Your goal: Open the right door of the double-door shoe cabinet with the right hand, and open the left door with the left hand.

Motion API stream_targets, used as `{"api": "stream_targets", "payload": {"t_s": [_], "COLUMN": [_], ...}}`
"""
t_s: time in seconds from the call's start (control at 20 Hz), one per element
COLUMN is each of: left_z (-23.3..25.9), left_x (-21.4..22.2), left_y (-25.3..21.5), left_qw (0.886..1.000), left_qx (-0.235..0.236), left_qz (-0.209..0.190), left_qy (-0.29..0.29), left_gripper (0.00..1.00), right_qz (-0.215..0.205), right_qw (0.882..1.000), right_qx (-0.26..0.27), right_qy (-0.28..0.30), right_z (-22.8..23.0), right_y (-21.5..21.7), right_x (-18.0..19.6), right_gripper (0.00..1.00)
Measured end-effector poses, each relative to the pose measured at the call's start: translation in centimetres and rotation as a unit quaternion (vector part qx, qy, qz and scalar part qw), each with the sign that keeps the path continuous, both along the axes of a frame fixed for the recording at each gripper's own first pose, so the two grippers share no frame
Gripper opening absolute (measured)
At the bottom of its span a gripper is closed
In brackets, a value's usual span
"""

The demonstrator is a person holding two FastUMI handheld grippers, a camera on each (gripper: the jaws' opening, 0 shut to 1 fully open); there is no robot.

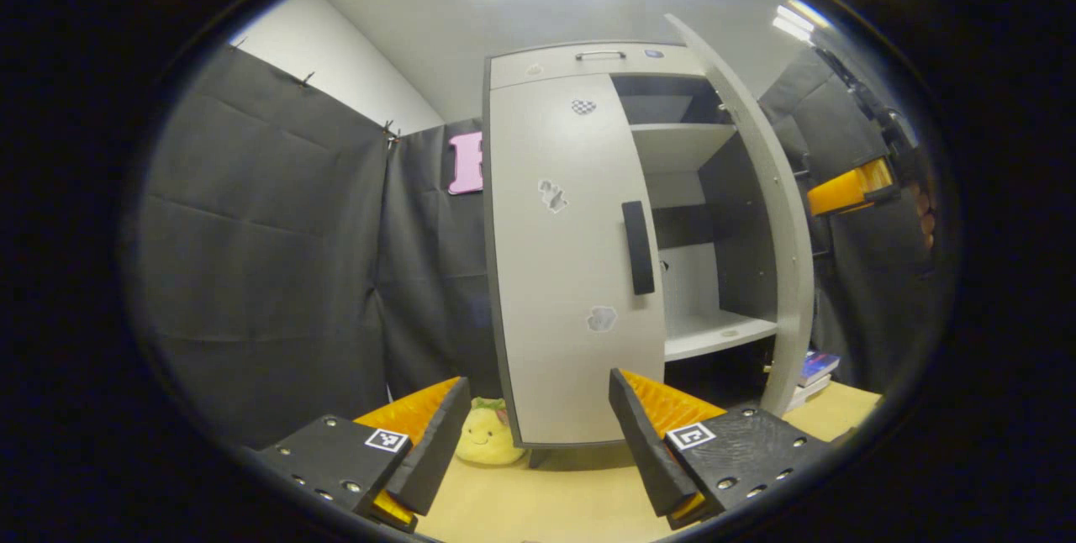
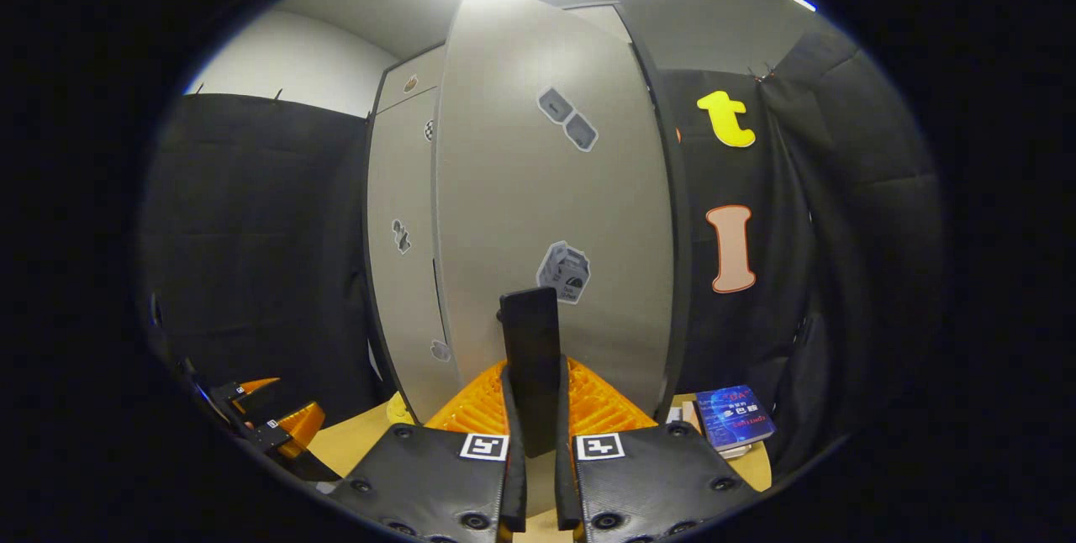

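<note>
Roughly half done, I'd say: the right door (image 1: 769, 190) stands swung out with the shelves showing, and the right gripper (image 2: 538, 434) is clamped on its black handle (image 2: 530, 358). The left door (image 1: 563, 257) is flat shut, handle (image 1: 637, 247) untouched. The left gripper (image 1: 538, 434) hangs in front of it, fingers wide apart, holding nothing.

The right door's handle (image 2: 531, 366) is partly hidden between the right claw (image 2: 538, 450) fingers; the plush toy (image 1: 487, 435) sits half behind a finger.
</note>
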State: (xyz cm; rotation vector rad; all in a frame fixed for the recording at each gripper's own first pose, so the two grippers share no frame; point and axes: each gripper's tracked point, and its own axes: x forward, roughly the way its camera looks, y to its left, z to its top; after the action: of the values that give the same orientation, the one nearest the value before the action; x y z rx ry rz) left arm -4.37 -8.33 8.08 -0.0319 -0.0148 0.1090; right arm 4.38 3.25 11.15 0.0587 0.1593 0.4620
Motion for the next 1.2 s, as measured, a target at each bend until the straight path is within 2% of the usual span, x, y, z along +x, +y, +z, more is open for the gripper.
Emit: {"api": "stream_targets", "payload": {"t_s": [0.05,0.1,0.15,0.2,0.3,0.35,0.45,0.5,0.55,0.65,0.7,0.8,0.9,1.0,1.1,1.2], "left_z": [0.2,0.5,0.5,0.8,1.0,1.1,1.4,1.6,1.6,1.8,1.9,2.3,2.8,3.2,3.7,3.9], "left_x": [-0.7,-1.3,-1.8,-2.2,-2.7,-2.6,-2.6,-2.5,-2.3,-1.6,-1.3,-0.5,1.3,3.3,5.5,7.8], "left_y": [-0.8,-1.4,-2.0,-2.5,-3.7,-4.3,-5.3,-5.7,-5.8,-6.4,-6.6,-6.6,-6.6,-6.2,-6.4,-6.0], "left_qw": [1.000,1.000,1.000,1.000,1.000,1.000,1.000,1.000,1.000,1.000,1.000,1.000,1.000,1.000,0.999,0.999], "left_qx": [-0.004,-0.006,-0.006,-0.005,-0.002,0.001,0.008,0.010,0.011,0.012,0.012,0.012,0.016,0.016,0.006,-0.006], "left_qz": [0.004,0.007,0.010,0.014,0.015,0.013,0.010,0.007,0.004,-0.002,-0.004,-0.012,-0.020,-0.027,-0.035,-0.044], "left_qy": [-0.001,0.000,0.000,0.000,0.002,0.003,0.002,0.003,0.002,0.003,0.004,0.005,0.003,0.004,0.005,0.005], "left_gripper": [0.95,0.95,0.95,0.95,0.95,0.95,0.95,0.95,0.95,0.95,0.95,0.95,0.95,0.95,0.95,0.95], "right_qz": [-0.001,-0.003,-0.005,-0.009,-0.027,-0.041,-0.076,-0.063,-0.048,-0.054,-0.057,-0.065,-0.071,-0.078,-0.093,-0.104], "right_qw": [1.000,1.000,1.000,1.000,1.000,0.999,0.997,0.998,0.999,0.998,0.998,0.998,0.997,0.997,0.995,0.995], "right_qx": [-0.004,-0.007,-0.009,-0.006,-0.007,-0.013,-0.028,-0.017,0.004,0.008,0.004,0.003,0.003,-0.006,-0.016,-0.013], "right_qy": [-0.001,-0.003,-0.006,-0.007,-0.001,0.005,0.005,0.010,0.020,0.017,0.013,0.009,0.013,0.013,0.007,-0.006], "right_z": [0.0,0.3,0.1,0.1,-0.3,-0.9,-1.5,-1.5,-1.7,-1.7,-1.8,-1.8,-2.4,-3.1,-3.2,-3.3], "right_y": [-1.3,-2.7,-3.7,-5.1,-7.8,-9.2,-12.3,-12.3,-11.3,-11.7,-11.7,-11.9,-12.1,-12.5,-13.3,-13.0], "right_x": [-0.3,-1.2,-0.7,-0.8,-0.3,-0.2,0.7,0.5,0.3,0.4,0.2,-0.7,-1.7,-3.0,-4.5,-5.4], "right_gripper": [0.15,0.08,0.07,0.10,0.10,0.06,0.10,0.05,0.08,0.05,0.08,0.08,0.00,0.10,0.14,0.71]}}
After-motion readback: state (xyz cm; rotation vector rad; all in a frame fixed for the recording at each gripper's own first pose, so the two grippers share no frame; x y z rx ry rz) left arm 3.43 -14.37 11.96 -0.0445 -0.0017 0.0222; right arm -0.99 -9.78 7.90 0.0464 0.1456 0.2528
